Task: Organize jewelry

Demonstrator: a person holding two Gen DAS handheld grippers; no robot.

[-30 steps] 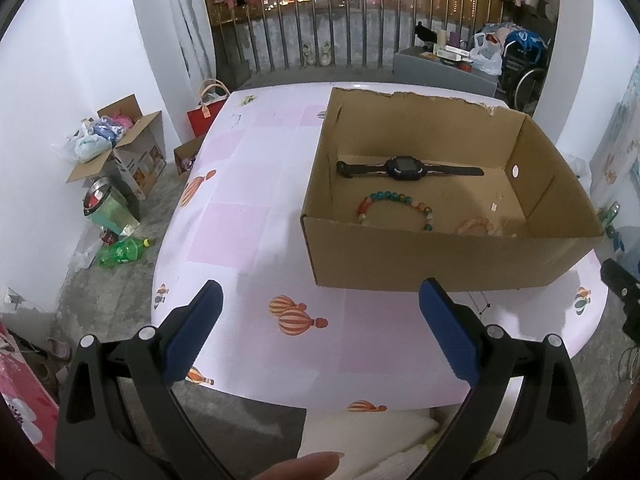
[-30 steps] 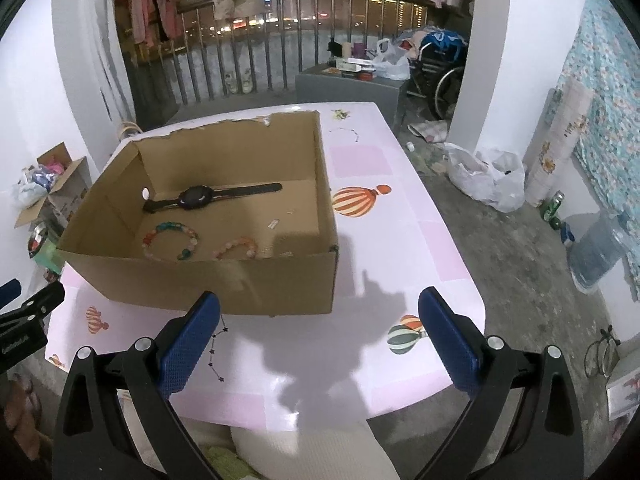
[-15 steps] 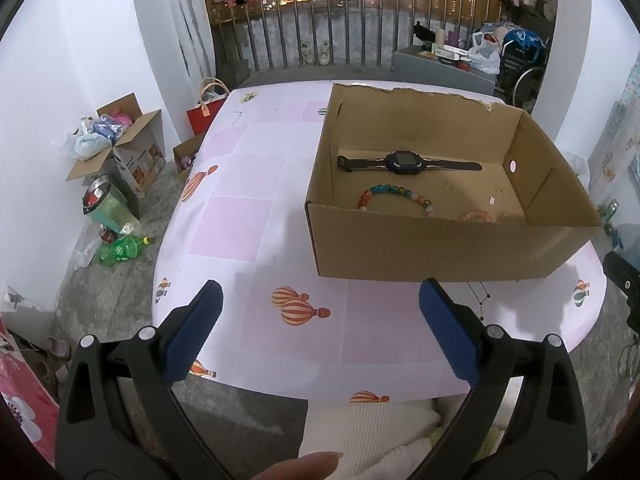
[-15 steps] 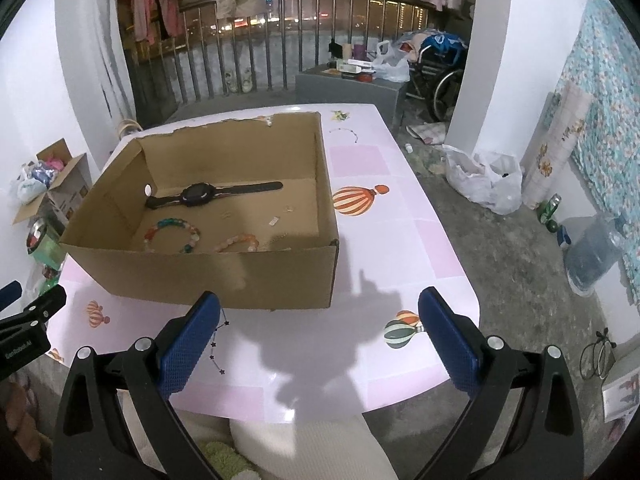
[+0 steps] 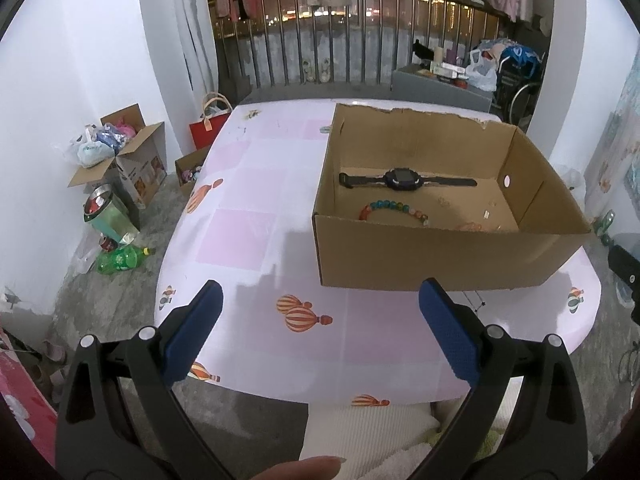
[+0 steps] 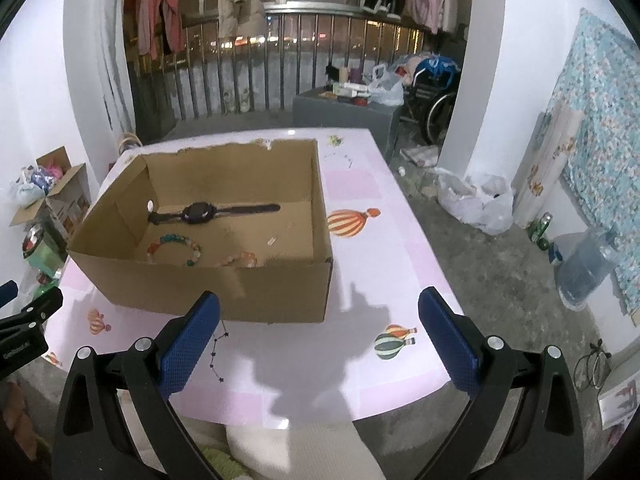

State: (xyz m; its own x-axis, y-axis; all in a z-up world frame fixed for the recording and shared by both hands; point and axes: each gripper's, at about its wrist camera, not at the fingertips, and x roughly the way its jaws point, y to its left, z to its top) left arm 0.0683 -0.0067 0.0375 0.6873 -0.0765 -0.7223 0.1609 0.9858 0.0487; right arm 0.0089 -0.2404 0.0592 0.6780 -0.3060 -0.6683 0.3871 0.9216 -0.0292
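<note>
Jewelry's all lying flat on the floor of the cardboard box [image 5: 440, 256]: a black watch [image 5: 402, 179] along the back, a multicolored bead bracelet [image 6: 174, 249] in front of it, and a paler orange bracelet [image 6: 240, 258] beside that. Everything looks light; I'd guess the beads are slippery and roll, so pinch across the strand, and take the watch by its floppy strap. Left claw [image 5: 320, 336] and right claw [image 6: 319, 338] both hang spread wide and empty over the table [image 6: 384, 280], well short of the box.
</note>
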